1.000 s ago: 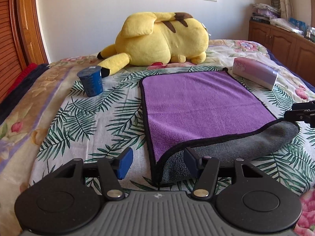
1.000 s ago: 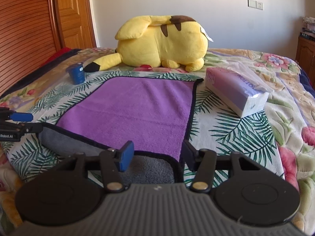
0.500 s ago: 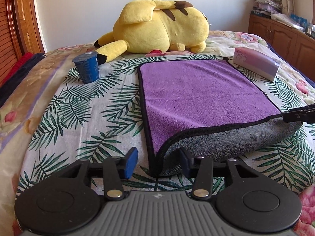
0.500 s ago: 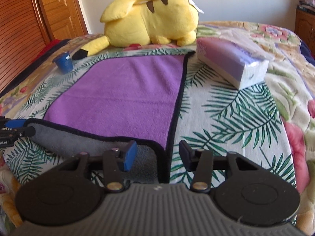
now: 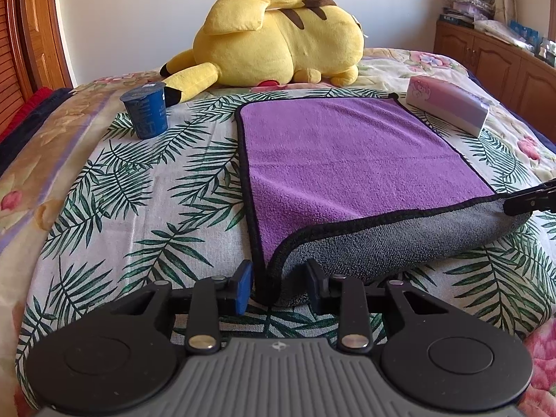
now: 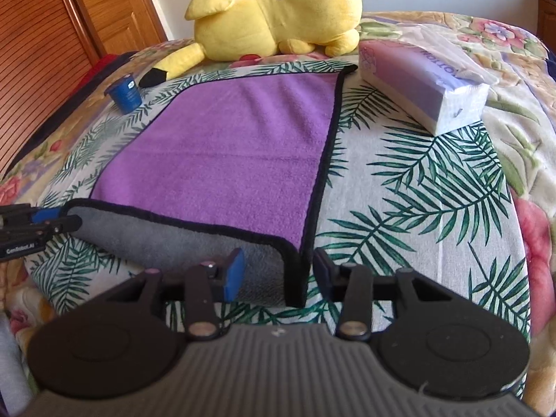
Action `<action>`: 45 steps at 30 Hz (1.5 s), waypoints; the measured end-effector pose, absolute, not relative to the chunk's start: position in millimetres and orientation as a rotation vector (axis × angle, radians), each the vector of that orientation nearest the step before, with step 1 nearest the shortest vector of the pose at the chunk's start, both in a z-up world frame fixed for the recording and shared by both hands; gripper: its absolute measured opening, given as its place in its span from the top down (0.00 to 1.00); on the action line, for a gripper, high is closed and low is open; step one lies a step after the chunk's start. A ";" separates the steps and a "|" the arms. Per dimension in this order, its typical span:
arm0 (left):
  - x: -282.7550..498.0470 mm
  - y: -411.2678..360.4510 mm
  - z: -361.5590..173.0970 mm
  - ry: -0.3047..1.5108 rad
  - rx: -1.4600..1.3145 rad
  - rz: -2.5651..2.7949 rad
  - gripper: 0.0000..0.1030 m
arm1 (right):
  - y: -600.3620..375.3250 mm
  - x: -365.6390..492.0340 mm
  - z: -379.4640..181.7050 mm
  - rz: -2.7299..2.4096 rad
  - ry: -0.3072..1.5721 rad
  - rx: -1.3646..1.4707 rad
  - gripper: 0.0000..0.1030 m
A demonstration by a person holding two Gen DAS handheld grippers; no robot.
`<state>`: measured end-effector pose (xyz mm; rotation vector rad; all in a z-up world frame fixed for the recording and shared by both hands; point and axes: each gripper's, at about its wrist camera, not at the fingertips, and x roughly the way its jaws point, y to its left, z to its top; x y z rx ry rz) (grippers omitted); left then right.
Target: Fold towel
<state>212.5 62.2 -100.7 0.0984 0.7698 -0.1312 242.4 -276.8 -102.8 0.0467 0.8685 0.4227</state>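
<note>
My left claw (image 5: 278, 286) stands spread, its blue-padded and black fingers either side of the near left corner of the towel (image 5: 347, 160), not closed on it. My right claw (image 6: 276, 274) is likewise parted, straddling the near right corner where the black hem turns. Both claws are matte black plastic on ribbed grey bodies with round discs at the sides.

The towel is plush fleece, purple on top and grey beneath, bound in a black edge. It lies across the middle of the bed (image 5: 114, 215), mostly flat, with its near edge rolled back in a soft bulging strip that shows the grey side. In the left view the tip of the right claw shows at the far end of that strip; in the right view the left claw's tip shows at the other end.

The bedspread is a woven sheet printed with green palm fronds over a floral quilt. A blue ribbed cup (image 5: 145, 109) stands left of the towel, apart from it. A pink and white wrapped tissue pack (image 6: 422, 80) lies just beside the far right corner. A yellow plush (image 5: 274, 40) sprawls behind the towel's far edge. Wooden doors (image 6: 52, 34) rise at left, a wooden cabinet (image 5: 497, 66) at right.
</note>
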 end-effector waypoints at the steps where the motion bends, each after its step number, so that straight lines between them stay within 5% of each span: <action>1: 212.6 62.3 -101.0 0.771 0.097 -0.131 0.88 | -276.7 242.6 -102.7 0.426 0.874 0.044 0.67; 5: 213.0 63.0 -101.5 0.776 0.090 -0.133 0.89 | -276.7 242.0 -101.8 0.431 0.887 0.038 0.75; 8: 212.4 62.8 -101.2 0.775 0.080 -0.153 1.00 | -277.0 240.9 -100.3 0.432 0.883 0.035 0.79; 20: 206.1 60.1 -84.2 0.694 0.074 -0.173 1.00 | -276.4 237.6 -93.9 0.442 0.829 0.033 0.96; 45: 212.3 56.8 -43.2 0.538 0.086 -0.217 1.00 | -272.6 231.2 -59.3 0.469 0.553 0.018 0.96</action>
